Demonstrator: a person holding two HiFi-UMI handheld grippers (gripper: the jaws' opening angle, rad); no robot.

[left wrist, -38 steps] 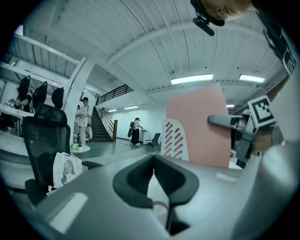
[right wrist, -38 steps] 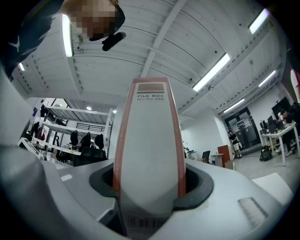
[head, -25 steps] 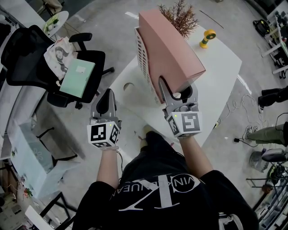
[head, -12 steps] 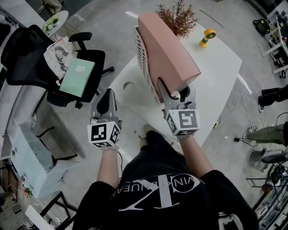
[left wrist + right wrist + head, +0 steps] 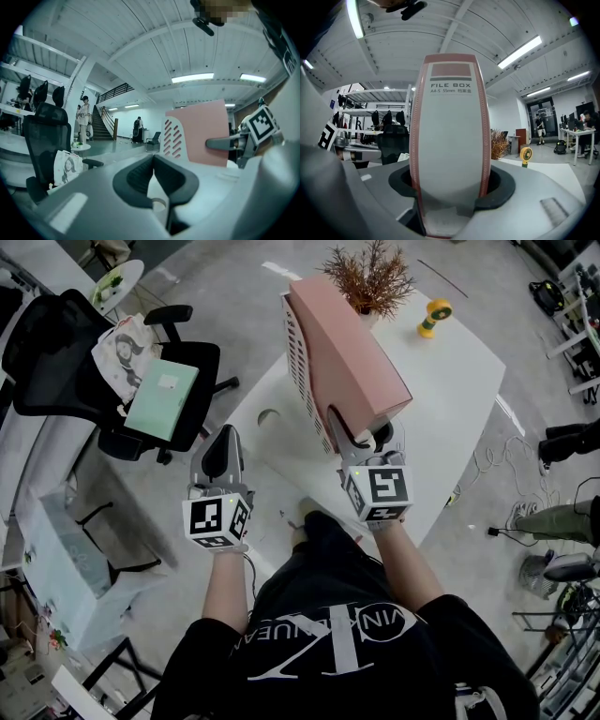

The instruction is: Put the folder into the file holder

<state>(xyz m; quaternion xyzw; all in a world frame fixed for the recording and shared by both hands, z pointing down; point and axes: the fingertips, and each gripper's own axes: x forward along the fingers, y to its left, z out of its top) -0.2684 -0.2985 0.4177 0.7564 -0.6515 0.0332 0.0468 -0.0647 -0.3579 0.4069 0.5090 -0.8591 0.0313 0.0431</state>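
Right gripper (image 5: 368,439) gripped the pink folder (image 5: 352,357) by its spine, upright against the slotted file holder (image 5: 298,362) on the table (image 5: 450,381). Left gripper (image 5: 222,451) sat closed, empty. Insertion step in hand; next called for seating it fully, then release.

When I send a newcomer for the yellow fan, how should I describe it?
Find the white table. At its far end, right of the dried brown plant, stands the small yellow fan: the only yellow thing there, far smaller than the pink file box.
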